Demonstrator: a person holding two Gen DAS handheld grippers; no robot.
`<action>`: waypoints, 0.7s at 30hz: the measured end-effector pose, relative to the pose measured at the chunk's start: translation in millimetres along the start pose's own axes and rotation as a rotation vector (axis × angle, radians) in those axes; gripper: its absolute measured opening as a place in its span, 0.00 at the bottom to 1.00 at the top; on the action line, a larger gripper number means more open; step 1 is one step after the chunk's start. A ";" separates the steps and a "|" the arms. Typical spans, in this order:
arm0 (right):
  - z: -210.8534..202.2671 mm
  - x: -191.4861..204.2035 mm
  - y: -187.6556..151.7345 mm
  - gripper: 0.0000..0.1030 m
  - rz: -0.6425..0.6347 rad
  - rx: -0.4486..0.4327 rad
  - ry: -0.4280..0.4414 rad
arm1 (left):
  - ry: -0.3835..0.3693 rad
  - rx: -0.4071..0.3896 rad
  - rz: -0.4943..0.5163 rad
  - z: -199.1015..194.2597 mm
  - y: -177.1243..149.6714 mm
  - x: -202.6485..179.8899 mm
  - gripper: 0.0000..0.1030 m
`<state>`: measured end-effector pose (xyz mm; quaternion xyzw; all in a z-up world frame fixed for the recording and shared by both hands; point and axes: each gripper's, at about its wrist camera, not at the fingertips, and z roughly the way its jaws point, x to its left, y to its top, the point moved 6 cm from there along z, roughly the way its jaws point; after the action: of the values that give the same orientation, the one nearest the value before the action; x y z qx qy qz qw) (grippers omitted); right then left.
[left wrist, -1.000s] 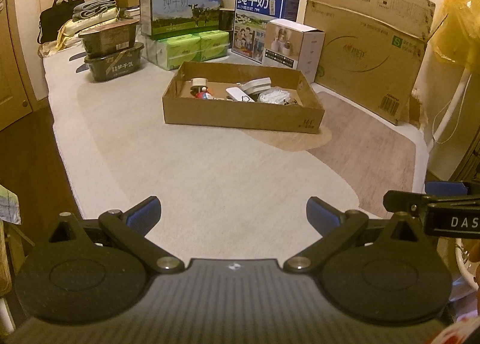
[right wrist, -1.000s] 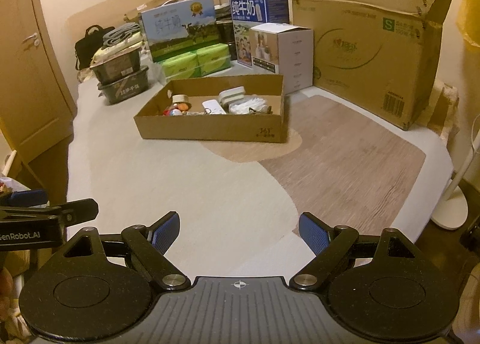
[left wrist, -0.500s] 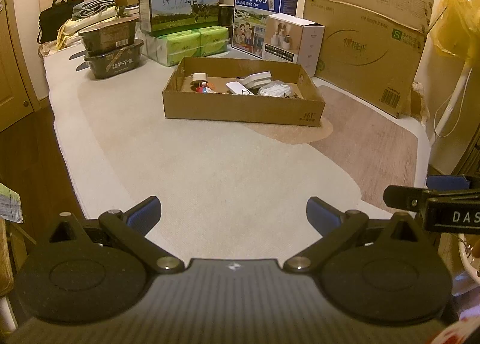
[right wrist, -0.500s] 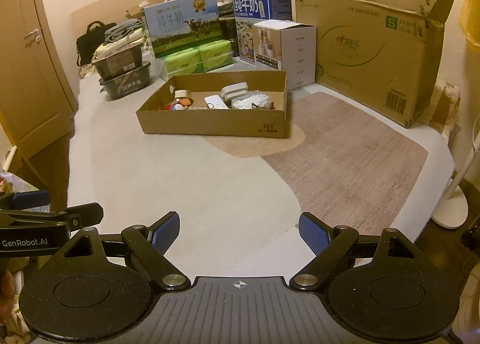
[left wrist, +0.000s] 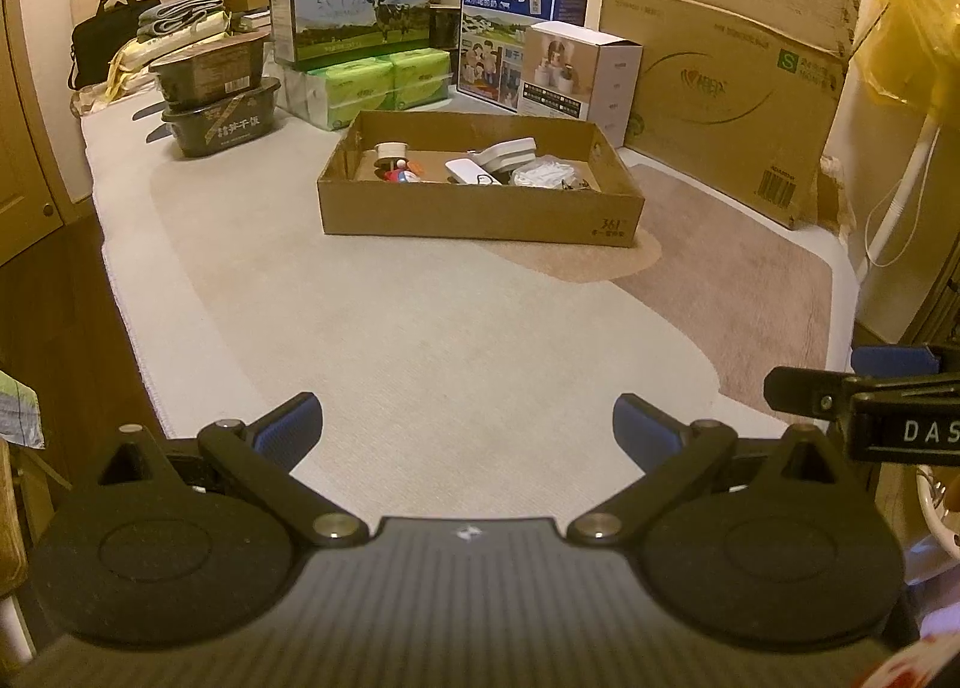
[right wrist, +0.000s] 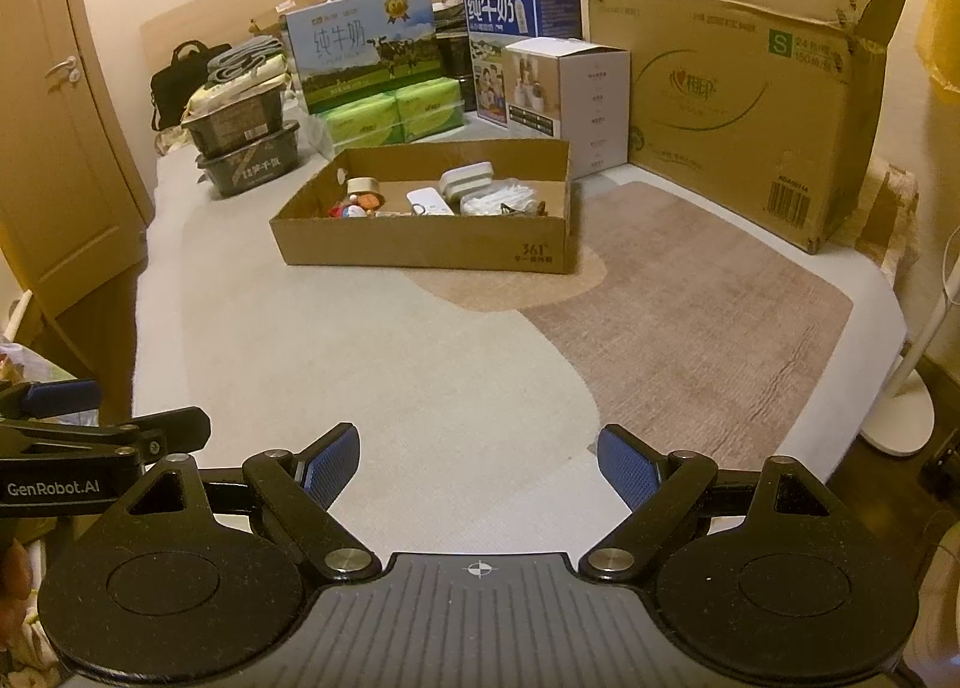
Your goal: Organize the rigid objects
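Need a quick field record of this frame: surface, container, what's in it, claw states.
surface: light mat with a brown patch at the right
container: shallow open cardboard box, far from both claws
contents: tape roll, small colourful toy, white flat device, grey-white case, white bundle
behind: milk cartons, green tissue packs, large cardboard carton
left claw: open, nothing between the fingers
right claw: open, nothing between the fingers
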<state>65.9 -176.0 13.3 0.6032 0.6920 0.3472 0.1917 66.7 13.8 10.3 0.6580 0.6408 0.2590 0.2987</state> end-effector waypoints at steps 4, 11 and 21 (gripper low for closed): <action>0.0 -0.7 -0.2 0.84 0.002 0.001 -0.001 | -0.001 0.001 0.002 0.6 -0.9 -0.5 1.00; 0.8 -1.4 0.1 0.84 0.002 0.003 -0.003 | 0.001 0.001 0.004 0.9 -1.1 -1.0 1.00; 0.8 -2.0 -0.4 0.84 0.002 0.003 -0.006 | -0.004 0.003 0.009 2.1 -0.9 -0.8 1.00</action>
<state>66.5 -177.8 12.1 0.6053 0.6913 0.3444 0.1925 67.6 12.9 8.2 0.6619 0.6376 0.2581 0.2979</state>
